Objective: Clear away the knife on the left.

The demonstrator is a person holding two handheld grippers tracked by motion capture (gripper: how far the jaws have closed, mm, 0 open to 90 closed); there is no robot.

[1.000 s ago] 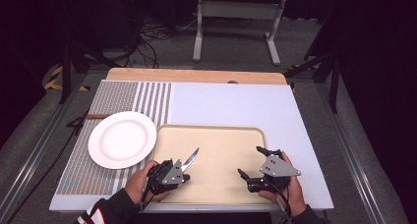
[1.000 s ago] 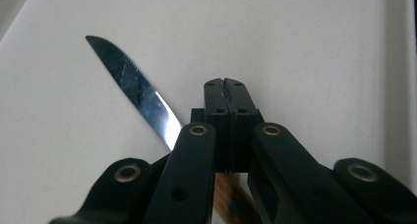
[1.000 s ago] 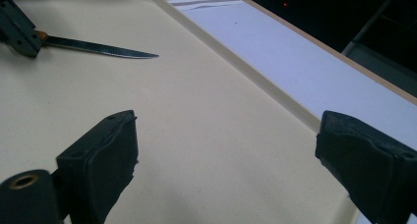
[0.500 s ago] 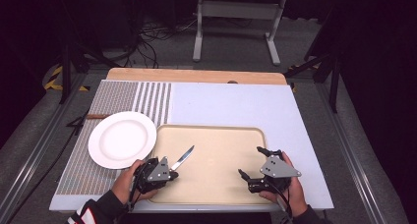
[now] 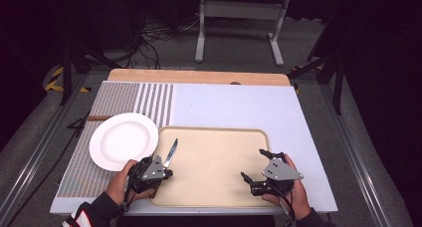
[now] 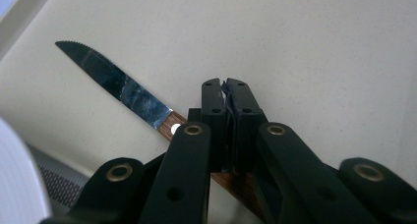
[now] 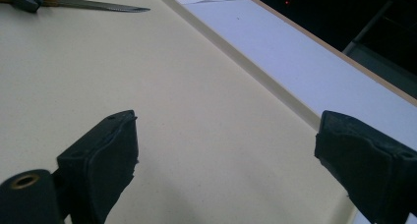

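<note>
You had the left gripper (image 5: 160, 171) clenched on the wooden handle of the knife (image 5: 170, 153), near where the blade starts, with the jaws pressed almost together across it. The knife lay over the near left corner of the beige tray (image 5: 219, 137), its serrated tip pointing away from you and toward the white plate (image 5: 123, 140) just beside the tray. Your right gripper (image 5: 255, 167) was released, jaws standing wide over the tray's near right part, holding nothing.

The risks, as I judged them: you gripped the handle at one narrow spot, so the long blade could have pivoted or drooped between the pads once lifted. The smooth handle could also have slipped out lengthwise if you had tilted it. Swinging the tip left could have knocked the plate or caught the tray's raised rim.

I could read no brand, label or writing on the knife, plate, tray or bench (image 5: 239, 105).
</note>
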